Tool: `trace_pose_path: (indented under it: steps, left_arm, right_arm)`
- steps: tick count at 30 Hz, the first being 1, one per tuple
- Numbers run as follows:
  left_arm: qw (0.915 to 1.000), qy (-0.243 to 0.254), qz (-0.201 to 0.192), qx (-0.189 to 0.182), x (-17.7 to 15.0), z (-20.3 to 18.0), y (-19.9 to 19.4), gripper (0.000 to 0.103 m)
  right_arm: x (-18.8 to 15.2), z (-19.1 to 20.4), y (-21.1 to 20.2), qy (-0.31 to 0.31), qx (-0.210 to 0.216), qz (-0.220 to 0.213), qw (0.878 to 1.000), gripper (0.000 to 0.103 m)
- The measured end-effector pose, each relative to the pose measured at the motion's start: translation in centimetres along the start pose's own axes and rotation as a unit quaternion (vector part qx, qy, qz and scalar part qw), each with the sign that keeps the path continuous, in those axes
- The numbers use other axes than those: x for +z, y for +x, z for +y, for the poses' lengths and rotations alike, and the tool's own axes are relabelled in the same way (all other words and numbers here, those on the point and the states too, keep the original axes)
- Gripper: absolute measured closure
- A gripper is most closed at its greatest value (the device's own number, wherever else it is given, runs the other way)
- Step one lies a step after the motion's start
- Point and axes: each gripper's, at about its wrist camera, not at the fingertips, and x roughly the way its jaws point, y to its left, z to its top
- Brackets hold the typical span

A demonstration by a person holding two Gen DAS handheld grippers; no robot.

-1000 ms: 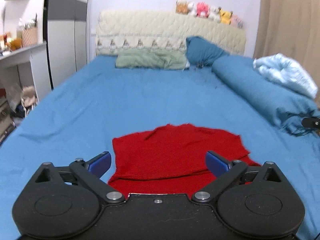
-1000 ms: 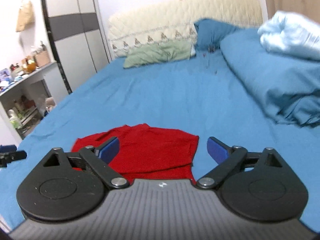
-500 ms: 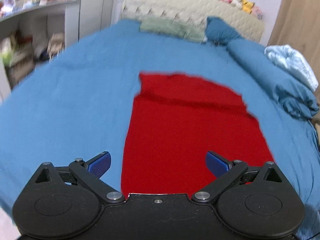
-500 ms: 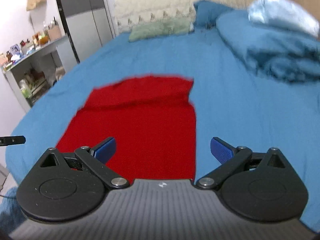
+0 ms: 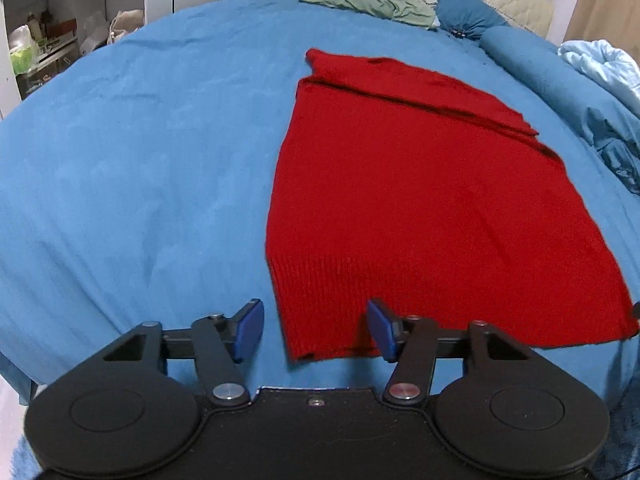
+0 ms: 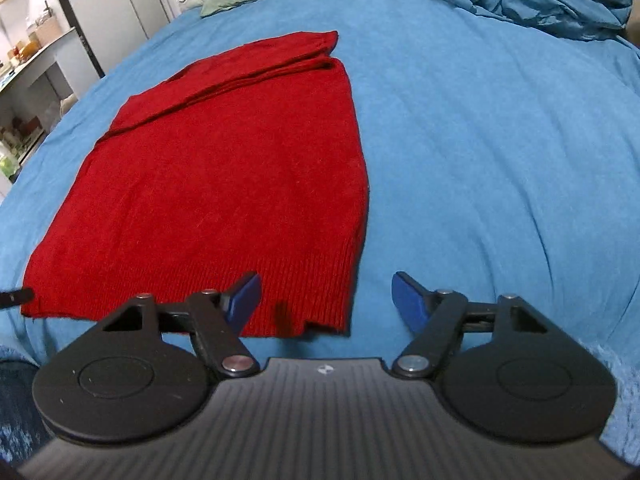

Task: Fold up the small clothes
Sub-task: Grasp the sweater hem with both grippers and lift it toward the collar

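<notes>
Both grippers are dropping closer to the red sweater (image 5: 432,208) lying mid-frame on the blue bed (image 5: 140,160), left gripper (image 5: 316,330) and right gripper (image 6: 326,300) closing, still unclamped, around its lower hem corners, readying the pinch-and-fold.

A: We're losing the red sweater's (image 5: 420,200) near hem behind the left gripper's (image 5: 316,330) blue pad at five o'clock.

B: And the shelf (image 6: 24,92) at nine o'clock is running off the frame; we're finding its small items too tiny to identify.
</notes>
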Motion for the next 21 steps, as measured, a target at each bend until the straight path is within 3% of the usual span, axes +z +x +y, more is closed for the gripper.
trace_pose_path:
  steps: [5,8,11,13,14,21]
  left_arm:
    - [1.0000,0.006,0.000,0.008,-0.3,-0.3,0.7,0.046]
    - [1.0000,0.002,0.000,0.009,-0.5,-0.2,0.7,0.070]
    - [1.0000,0.000,0.004,0.003,-0.4,-0.2,0.7,0.092]
    - [1.0000,0.004,0.003,0.004,-0.4,-0.5,0.6,0.096]
    - [1.0000,0.007,0.001,0.006,-0.4,-0.6,0.5,0.096]
    - [0.9993,-0.015,-0.032,-0.012,1.5,-0.6,-2.7,0.098]
  right_arm:
    - [-0.3,0.1,1.3,0.003,-0.010,0.020,1.000,0.027]
    - [-0.2,0.0,1.9,-0.005,-0.014,0.024,1.000,0.036]
    - [-0.1,0.2,2.4,-0.014,-0.011,0.030,0.999,0.064]
    - [-0.1,0.4,2.6,-0.019,-0.012,0.030,0.999,0.073]
    - [-0.1,0.4,2.6,-0.019,-0.011,0.029,0.999,0.082]
    - [0.9,-1.2,0.3,0.037,0.027,0.006,0.999,0.083]
